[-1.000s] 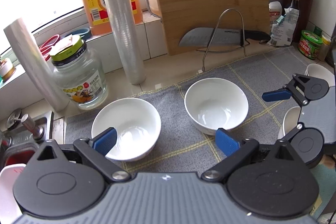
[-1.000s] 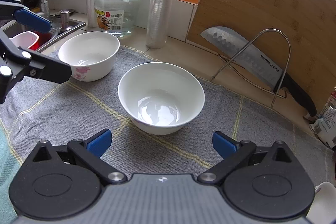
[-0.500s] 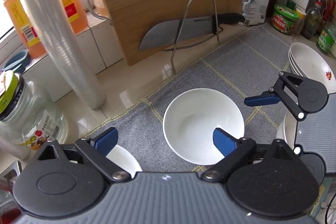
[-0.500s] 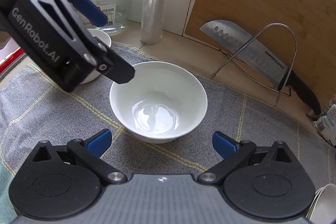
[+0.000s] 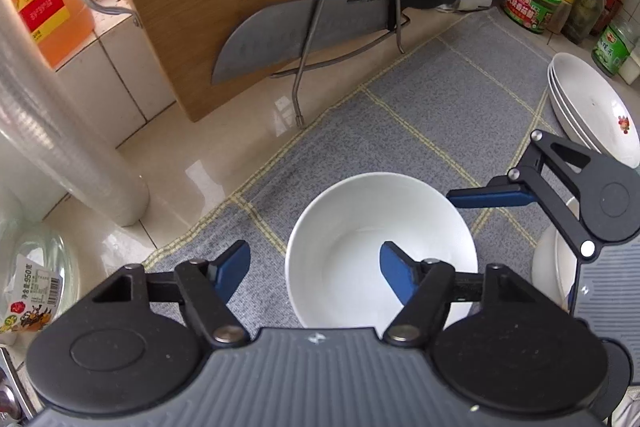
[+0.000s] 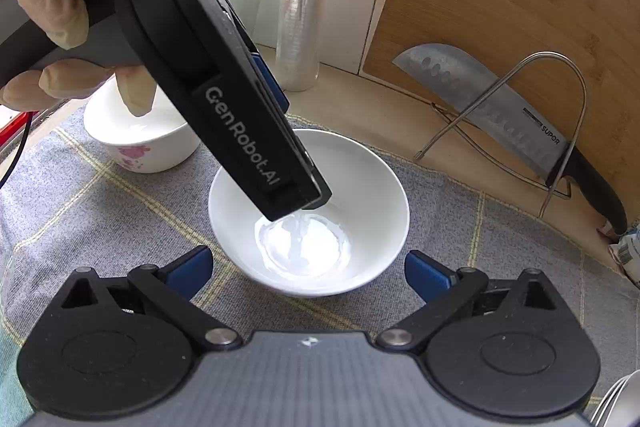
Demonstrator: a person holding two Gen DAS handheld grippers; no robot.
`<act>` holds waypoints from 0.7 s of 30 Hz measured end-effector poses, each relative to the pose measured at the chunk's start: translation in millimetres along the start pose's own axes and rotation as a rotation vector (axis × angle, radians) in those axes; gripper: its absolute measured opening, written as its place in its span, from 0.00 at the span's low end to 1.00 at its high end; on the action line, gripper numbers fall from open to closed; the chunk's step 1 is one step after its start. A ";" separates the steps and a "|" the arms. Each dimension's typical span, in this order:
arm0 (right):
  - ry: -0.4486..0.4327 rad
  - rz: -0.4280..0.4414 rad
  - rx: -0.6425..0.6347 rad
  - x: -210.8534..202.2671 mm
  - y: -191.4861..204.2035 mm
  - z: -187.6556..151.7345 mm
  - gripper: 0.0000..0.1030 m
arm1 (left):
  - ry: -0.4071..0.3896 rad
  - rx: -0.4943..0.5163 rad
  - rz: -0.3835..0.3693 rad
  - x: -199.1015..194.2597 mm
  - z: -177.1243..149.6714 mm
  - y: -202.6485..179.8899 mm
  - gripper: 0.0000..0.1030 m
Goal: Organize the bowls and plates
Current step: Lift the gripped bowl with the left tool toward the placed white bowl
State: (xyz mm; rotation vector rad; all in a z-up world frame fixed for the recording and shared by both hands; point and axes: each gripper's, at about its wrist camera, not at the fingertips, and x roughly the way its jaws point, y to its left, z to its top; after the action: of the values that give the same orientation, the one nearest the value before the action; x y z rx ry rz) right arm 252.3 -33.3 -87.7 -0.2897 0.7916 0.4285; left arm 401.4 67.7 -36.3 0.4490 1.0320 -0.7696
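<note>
— What is seen at the left?

— A flowered bowl (image 6: pixel 140 143) is set on the grey mat (image 6: pixel 80 211) on the desk, partly hidden by a gloved hand (image 6: pixel 44 7).

— And the left gripper (image 5: pixel 314 269)?

— It is lowered over the near-left rim of the plain white bowl (image 5: pixel 360 227), one finger inside and one outside; its jaws have just been closing, yet the rim is not seen to be pinched.

— Further right?

— The right gripper (image 6: pixel 308 269) is held wide and empty, near that bowl. Stacked plates (image 5: pixel 592 111) are seen at the far right.
</note>
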 end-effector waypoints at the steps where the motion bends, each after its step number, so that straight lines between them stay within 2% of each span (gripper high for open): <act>1: 0.002 0.002 0.001 0.7 -0.4 0.1 1.00 | 0.002 0.002 -0.003 1.0 0.5 -0.2 0.68; 5: -0.002 0.010 0.005 1.9 -1.9 1.0 1.00 | 0.009 0.006 -0.022 3.2 0.9 -1.2 0.65; 8: -0.006 0.014 0.008 2.3 -3.3 1.6 1.00 | 0.018 0.005 -0.051 4.4 1.3 -2.6 0.51; 21: -0.029 0.021 0.007 1.3 -4.7 4.2 0.99 | 0.017 0.011 -0.054 5.5 2.3 -1.7 0.48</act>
State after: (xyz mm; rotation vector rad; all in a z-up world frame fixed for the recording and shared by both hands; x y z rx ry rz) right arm 258.0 -35.3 -85.4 -0.2680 0.7685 0.4488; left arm 403.1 63.1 -40.1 0.4396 1.0591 -0.8211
